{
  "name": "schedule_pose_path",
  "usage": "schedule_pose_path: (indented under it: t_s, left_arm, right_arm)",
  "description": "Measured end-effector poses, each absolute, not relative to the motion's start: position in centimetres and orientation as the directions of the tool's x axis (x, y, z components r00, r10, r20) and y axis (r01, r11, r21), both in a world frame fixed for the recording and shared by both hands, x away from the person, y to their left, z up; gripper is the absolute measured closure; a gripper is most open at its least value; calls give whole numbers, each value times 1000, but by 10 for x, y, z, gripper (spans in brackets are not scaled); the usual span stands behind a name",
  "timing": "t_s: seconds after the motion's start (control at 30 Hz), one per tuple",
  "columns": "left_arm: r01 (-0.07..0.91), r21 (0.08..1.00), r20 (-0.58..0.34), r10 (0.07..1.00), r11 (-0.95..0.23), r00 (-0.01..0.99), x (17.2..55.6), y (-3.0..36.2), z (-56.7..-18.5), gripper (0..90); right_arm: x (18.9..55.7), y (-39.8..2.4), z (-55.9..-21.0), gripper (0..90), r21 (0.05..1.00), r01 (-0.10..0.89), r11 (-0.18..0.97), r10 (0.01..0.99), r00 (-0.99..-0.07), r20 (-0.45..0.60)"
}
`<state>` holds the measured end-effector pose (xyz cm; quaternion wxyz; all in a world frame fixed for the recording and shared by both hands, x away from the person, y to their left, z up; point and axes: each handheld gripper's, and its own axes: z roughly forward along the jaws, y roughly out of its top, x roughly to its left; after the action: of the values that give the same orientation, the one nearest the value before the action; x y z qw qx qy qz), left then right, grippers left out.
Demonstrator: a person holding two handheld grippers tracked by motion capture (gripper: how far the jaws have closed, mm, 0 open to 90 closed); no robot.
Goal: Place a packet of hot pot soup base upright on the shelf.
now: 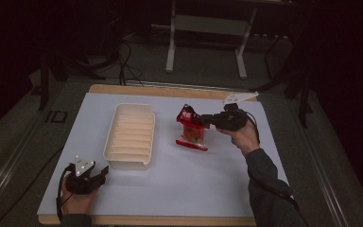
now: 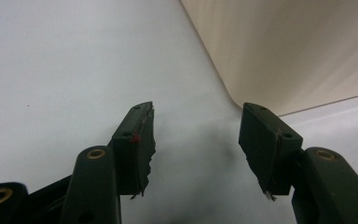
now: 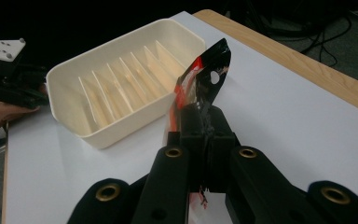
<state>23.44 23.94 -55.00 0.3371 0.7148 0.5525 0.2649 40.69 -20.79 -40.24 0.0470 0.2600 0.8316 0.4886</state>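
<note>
From above, the right gripper (image 1: 207,119) pinches the top of a red snack packet (image 1: 192,131) standing right of the white slotted tray (image 1: 130,135) at mid-table, while the left gripper view shows the left gripper (image 2: 196,140) gaping, empty, by the tray's near corner, and the right gripper view shows the jaws clamped on the packet's top edge.

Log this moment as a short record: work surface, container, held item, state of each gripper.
surface: white sheet over a wooden table
container: cream divided tray, slots hold nothing, left of centre
held item: red and black snack packet, top edge pinched, bottom edge on the sheet
right gripper: shut on the packet, to the right of the tray
left gripper: open, nothing between the jaws, low on the sheet near the tray's near left corner
</note>
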Motion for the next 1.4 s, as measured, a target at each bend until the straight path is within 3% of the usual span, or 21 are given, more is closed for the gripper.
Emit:
schedule_pose_path:
  t_s: [1.4]
  left_arm:
    - [604,781,-1,967,-159,256,234,240,-550,449]
  right_arm:
    - [416,-162,-397,889,872,312,377,406,-902,148]
